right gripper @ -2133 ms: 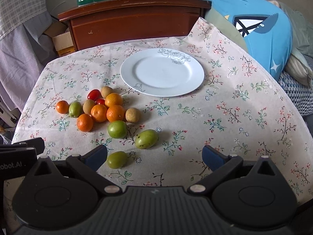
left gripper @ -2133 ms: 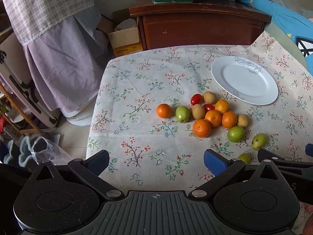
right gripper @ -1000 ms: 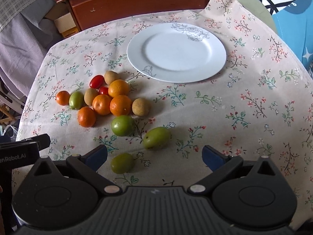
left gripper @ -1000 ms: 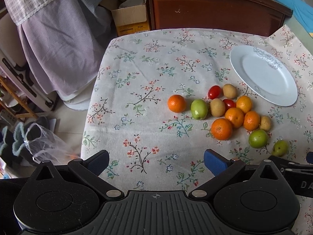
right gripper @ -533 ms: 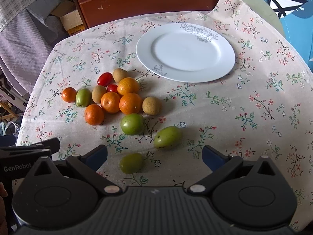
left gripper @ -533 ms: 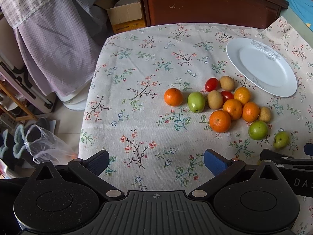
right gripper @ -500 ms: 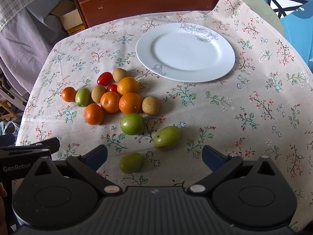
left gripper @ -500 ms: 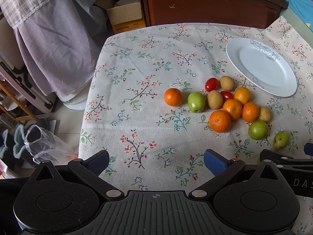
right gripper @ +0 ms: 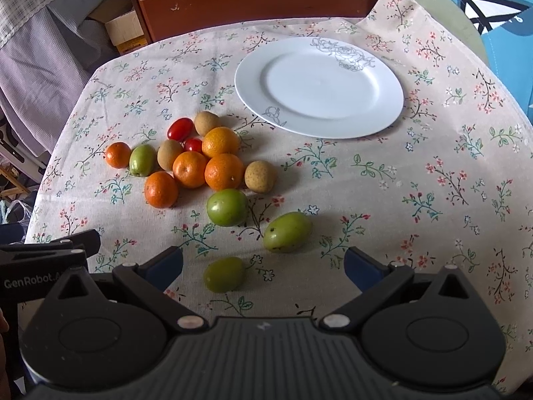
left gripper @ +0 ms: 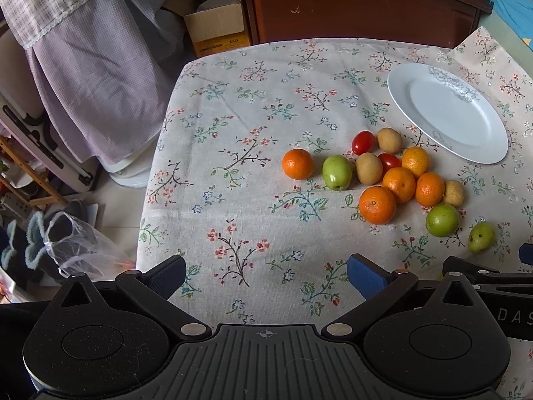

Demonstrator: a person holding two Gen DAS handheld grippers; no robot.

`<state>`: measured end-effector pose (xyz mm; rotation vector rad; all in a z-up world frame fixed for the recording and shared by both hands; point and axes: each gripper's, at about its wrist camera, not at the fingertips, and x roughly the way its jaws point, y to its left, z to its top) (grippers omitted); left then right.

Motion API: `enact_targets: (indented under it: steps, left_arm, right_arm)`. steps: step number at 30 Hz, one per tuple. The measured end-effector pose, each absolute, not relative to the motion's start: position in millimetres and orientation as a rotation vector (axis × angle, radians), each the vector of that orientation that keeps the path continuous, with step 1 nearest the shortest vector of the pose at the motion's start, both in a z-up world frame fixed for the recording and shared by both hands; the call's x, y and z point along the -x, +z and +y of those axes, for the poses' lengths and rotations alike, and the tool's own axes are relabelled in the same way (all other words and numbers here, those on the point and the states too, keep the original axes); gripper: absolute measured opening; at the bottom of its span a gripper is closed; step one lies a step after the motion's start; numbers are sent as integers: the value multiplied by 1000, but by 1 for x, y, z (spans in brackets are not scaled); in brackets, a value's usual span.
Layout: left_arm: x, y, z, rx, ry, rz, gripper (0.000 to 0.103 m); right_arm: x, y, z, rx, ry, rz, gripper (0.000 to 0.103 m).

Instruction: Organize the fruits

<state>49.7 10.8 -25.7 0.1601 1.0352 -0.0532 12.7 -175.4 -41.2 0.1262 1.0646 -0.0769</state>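
Observation:
A cluster of fruit lies on the floral tablecloth: several oranges (right gripper: 224, 171), green fruits (right gripper: 227, 207), brown round fruits (right gripper: 260, 176) and two red tomatoes (right gripper: 180, 128). An empty white plate (right gripper: 319, 86) stands beyond them to the right. In the left wrist view the cluster (left gripper: 377, 204) is right of centre and the plate (left gripper: 449, 113) is at the far right. My left gripper (left gripper: 266, 275) is open and empty over bare cloth. My right gripper (right gripper: 263, 265) is open and empty, with one green fruit (right gripper: 224, 274) between its fingers.
A dark wooden cabinet (left gripper: 359, 3) stands behind the table. A cardboard box (left gripper: 216, 26) and draped purple cloth (left gripper: 100, 76) are at the left, with a plastic bag (left gripper: 76, 250) on the floor. The table's left edge (left gripper: 150, 180) drops off. A blue cushion (right gripper: 493, 6) is at the right.
Both grippers have moved slightly forward and lower towards the fruit, so the fruit looks nearer. Both stay open and empty; no fruit has moved.

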Motion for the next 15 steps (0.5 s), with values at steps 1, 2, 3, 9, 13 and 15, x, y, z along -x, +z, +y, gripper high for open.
enact_targets:
  steps: [1,2,3,9,13,15]
  left_arm:
    - [-50,-26,11,-160,-54,1035,103]
    - [-50,-26,11,-160,-54,1035,103]
    - [-50,-26,11,-160,-54,1034,103]
    - [-49,-26,11,-161,-54,1034,103]
    - [-49,-26,12,-162,-53,1034,103]
    - [-49,-26,11,-162,-53,1035,103]
  right_arm:
    - [-13,-41,-175,-125,-77,1064,102]
    - [-13,-41,-175,-123,-78,1064,102]
    - [-13,-41,-175,-121,-78,1062,102]
    - [-13,-40,-175,-116,-79,1062,102]
    - [-13,-41,-174,-112,-77,1062,102]
    - [-13,-41,-174,-111,-75,1063,102]
